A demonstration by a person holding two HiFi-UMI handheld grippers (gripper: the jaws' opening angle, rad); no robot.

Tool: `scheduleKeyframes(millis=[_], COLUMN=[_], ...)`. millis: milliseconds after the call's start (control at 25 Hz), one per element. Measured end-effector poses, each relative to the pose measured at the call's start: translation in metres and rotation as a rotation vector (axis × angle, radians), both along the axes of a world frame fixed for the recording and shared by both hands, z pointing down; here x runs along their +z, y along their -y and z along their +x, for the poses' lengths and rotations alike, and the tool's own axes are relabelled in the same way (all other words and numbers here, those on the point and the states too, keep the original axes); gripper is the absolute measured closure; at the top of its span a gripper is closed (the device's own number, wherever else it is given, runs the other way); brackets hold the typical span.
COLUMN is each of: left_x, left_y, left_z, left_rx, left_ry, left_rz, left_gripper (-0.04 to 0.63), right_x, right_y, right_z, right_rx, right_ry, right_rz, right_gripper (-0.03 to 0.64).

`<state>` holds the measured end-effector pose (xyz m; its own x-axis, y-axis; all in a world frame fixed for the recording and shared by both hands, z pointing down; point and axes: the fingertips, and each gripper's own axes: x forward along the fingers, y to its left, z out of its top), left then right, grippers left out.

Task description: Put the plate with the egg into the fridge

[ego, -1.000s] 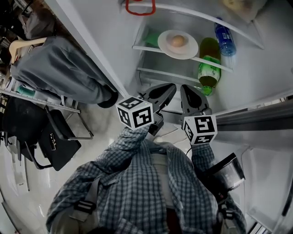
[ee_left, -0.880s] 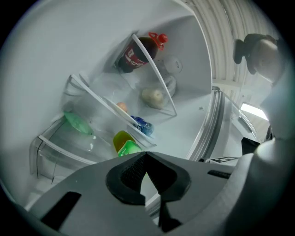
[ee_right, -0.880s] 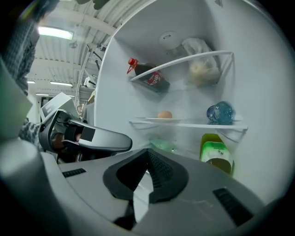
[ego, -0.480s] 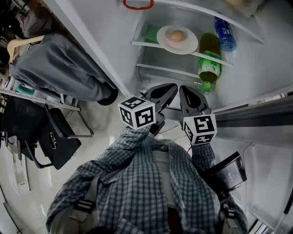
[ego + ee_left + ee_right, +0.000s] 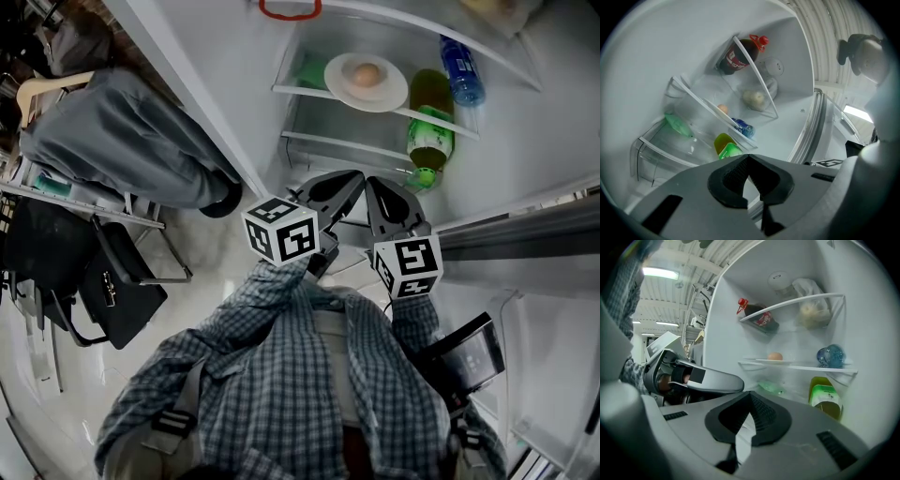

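The plate (image 5: 366,84) with the egg (image 5: 367,73) already sits on a far shelf (image 5: 298,93) inside the fridge, with a green bottle (image 5: 429,127) just right of it, so the placing step looks done. The left gripper (image 5: 354,177) and right gripper (image 5: 374,184) hang side by side near the person, well short of the shelf. Each has its fingers pressed together on nothing. Little is likely left to do beyond backing away without knocking the shelf, and perhaps pushing the door (image 5: 553,281) on the right shut.
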<state>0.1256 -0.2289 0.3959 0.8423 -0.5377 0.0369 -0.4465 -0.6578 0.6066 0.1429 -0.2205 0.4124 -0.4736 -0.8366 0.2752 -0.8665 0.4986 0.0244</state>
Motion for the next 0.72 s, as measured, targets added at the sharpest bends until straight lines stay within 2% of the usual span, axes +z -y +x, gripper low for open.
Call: scheduleKeyframes(millis=[720], left_x=[-0.0028], left_y=[-0.0018], left_z=[0.0005], left_rx=[0.005], left_ry=[0.002], left_rz=[0.018], left_gripper=[0.588], right_x=[-0.0011], right_y=[-0.0016], right_z=[-0.0030], right_rx=[-0.013], right_ry=[0.014], right_rz=[0.004], right_gripper=[0.611])
